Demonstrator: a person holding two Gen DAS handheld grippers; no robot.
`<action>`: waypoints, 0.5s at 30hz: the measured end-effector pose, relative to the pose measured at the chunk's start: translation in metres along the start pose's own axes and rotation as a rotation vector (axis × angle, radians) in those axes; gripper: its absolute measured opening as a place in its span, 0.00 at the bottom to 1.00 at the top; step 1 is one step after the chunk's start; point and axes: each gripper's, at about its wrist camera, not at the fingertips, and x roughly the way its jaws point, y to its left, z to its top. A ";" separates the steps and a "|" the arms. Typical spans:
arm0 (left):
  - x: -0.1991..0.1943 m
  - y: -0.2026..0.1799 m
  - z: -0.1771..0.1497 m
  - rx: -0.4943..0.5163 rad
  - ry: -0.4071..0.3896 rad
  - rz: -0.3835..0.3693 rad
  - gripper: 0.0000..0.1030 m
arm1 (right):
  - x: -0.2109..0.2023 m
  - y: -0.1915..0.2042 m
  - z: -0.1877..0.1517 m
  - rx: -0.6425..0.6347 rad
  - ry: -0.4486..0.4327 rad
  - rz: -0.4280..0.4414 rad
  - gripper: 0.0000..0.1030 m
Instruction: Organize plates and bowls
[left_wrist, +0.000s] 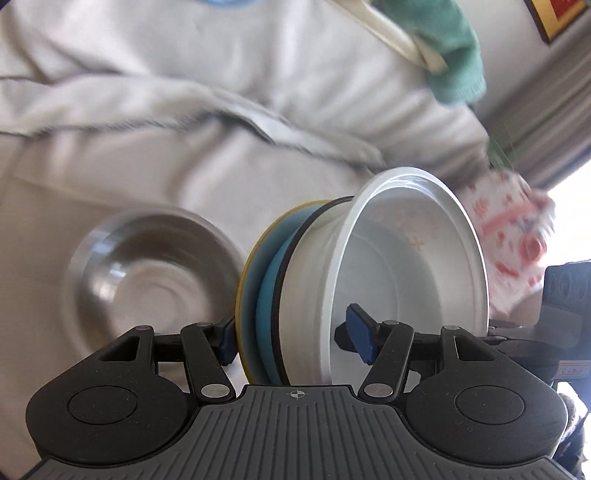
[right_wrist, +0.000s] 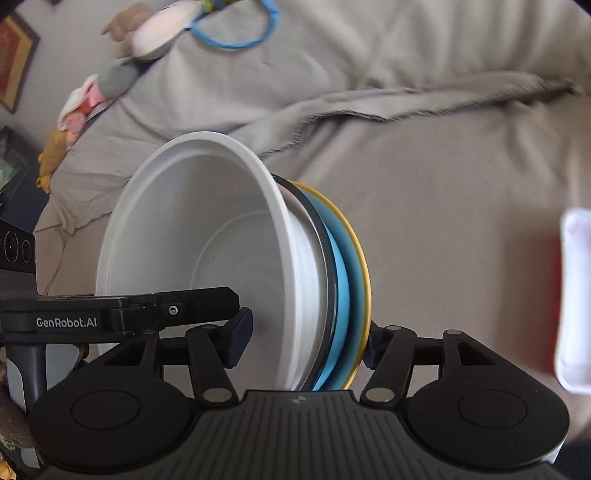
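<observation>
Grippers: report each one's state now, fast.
Left gripper: shut on the stack of dishes, white bowl on top.
Right gripper: shut on the same stack of dishes.

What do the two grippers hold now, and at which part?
Both the left gripper and the right gripper clamp the same stack of dishes across its thickness at the rim, one finger inside the white bowl.

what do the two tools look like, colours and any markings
Both the left tool and the right tool are black, with jointed link arms on silver pivot pins, round discs, a ribbed grey centre plate bearing a small crosshair mark, and dark blue finger pads. White "GenRobot.AI" lettering marks the left tool.
</observation>
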 end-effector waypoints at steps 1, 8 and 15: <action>-0.006 0.010 0.001 -0.016 -0.017 0.015 0.62 | 0.009 0.012 0.006 -0.018 0.003 0.008 0.58; 0.003 0.092 -0.002 -0.150 -0.031 0.064 0.62 | 0.095 0.055 0.028 -0.034 0.124 0.032 0.58; 0.022 0.126 -0.016 -0.152 -0.097 0.019 0.60 | 0.135 0.065 0.027 -0.035 0.196 -0.058 0.58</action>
